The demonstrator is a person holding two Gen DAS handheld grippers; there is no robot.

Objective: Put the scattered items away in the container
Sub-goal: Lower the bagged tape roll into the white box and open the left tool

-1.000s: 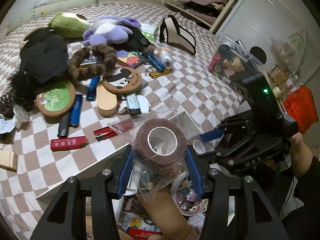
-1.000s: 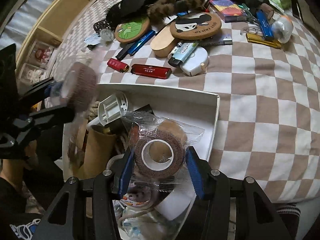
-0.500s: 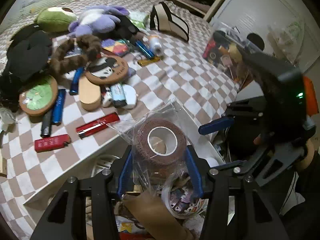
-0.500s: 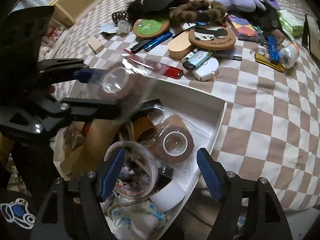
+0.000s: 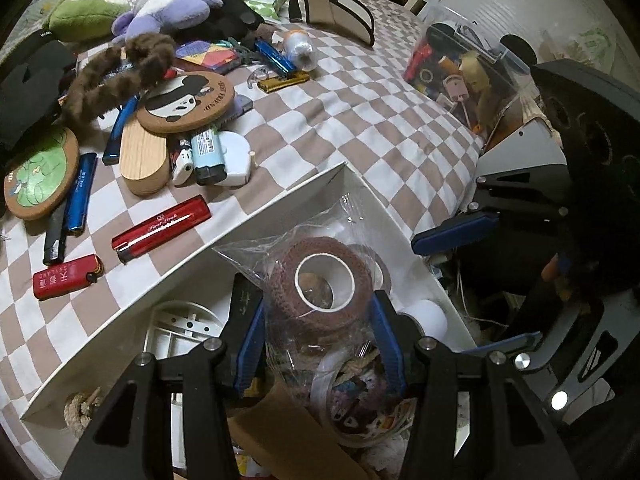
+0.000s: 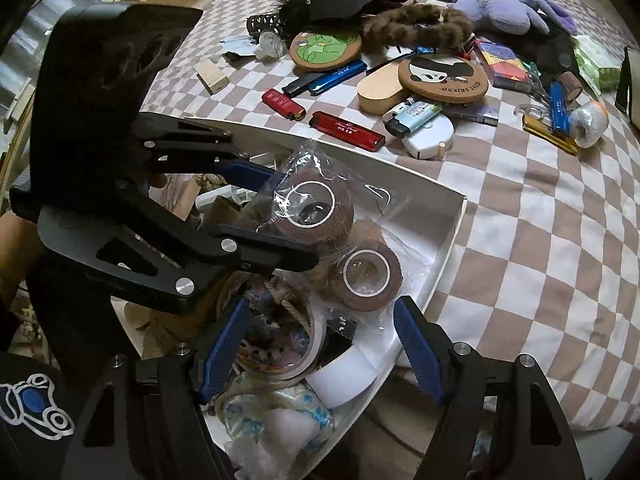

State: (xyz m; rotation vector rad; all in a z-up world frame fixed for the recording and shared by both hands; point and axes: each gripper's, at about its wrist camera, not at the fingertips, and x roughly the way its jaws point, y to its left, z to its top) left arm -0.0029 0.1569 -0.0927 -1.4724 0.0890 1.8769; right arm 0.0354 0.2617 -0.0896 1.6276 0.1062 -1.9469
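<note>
Your two wrist views look down closely past their own tongs, sharing the white box (image 5: 280, 200) (image 6: 452, 232) and checkered bed (image 5: 360, 128) (image 6: 540, 240) beyond.

lighters (image 5: 161, 235) beside box (image 5: 280, 200) | tape rolls (image 6: 367, 275) in box

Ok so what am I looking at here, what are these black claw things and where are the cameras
They are hand-held grippers, one in each of a person's hands, each carrying a fisheye camera looking along its fingers. The left gripper is shut on a bagged brown bandage roll above the white box. The right gripper is open; another bagged brown roll lies in the box below it. Lighters, including a red lighter, a panda coaster and a purple plush toy lie on the checkered bedspread.
</note>
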